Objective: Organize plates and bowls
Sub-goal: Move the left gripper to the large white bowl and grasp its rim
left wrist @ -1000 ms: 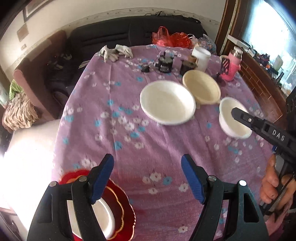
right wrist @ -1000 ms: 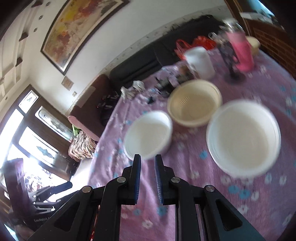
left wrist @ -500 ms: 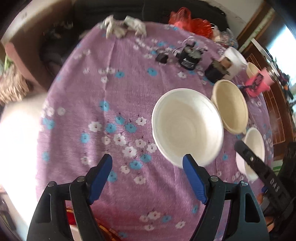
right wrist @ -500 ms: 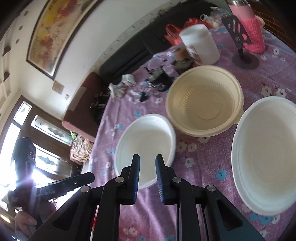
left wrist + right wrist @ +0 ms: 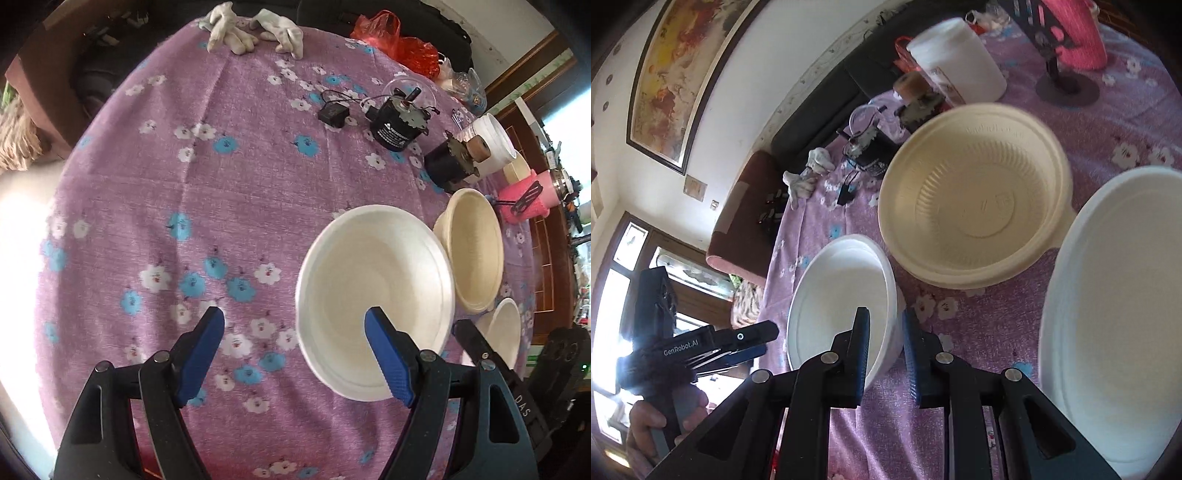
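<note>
White foam bowl (image 5: 373, 295) sits on the purple-clothed worktop (image 5: 184, 184), just left of cream bowl (image 5: 474, 254). Left claw (image 5: 293, 354), wide open and empty, straddles its near rim. Right claw (image 5: 884, 345), nearly closed and empty, brackets the opposite rim, likely for a pinch.

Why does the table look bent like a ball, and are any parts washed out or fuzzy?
Left wrist view: the fisheye lens bulges the purple tablecloth, and daylight washes out the left edge. Right wrist view: glare from the window whitens the lower left, and the pink bottle at the top looks blurred.
</note>
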A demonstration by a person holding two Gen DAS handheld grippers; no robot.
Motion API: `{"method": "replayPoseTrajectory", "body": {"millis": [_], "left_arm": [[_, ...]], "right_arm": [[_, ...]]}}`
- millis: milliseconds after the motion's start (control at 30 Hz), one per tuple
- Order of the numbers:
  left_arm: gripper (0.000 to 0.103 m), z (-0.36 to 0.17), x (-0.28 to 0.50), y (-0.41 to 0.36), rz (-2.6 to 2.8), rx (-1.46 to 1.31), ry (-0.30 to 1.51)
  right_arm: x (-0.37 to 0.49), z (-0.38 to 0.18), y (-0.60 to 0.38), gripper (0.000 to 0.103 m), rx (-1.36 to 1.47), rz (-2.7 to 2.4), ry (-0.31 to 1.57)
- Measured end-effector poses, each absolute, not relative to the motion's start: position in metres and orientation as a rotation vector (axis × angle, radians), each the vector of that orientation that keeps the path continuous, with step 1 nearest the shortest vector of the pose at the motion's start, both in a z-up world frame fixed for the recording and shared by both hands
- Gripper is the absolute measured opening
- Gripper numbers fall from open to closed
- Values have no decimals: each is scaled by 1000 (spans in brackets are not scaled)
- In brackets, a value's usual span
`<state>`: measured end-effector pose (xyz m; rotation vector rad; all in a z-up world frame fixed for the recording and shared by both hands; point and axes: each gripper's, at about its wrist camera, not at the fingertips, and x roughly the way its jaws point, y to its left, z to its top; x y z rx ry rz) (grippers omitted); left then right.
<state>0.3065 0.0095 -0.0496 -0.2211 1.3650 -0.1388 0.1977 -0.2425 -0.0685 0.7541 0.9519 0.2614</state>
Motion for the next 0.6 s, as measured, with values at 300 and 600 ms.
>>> {"method": "replayPoseTrajectory", "body": {"millis": [300, 600], "left_arm": [[78, -55, 310, -2, -181, -235, 1362], [65, -56, 310, -6, -210, -236, 1341]], "right_arm": [[201, -75, -242, 25, 791, 269, 944], [201, -82, -239, 25, 785, 254, 946]]}}
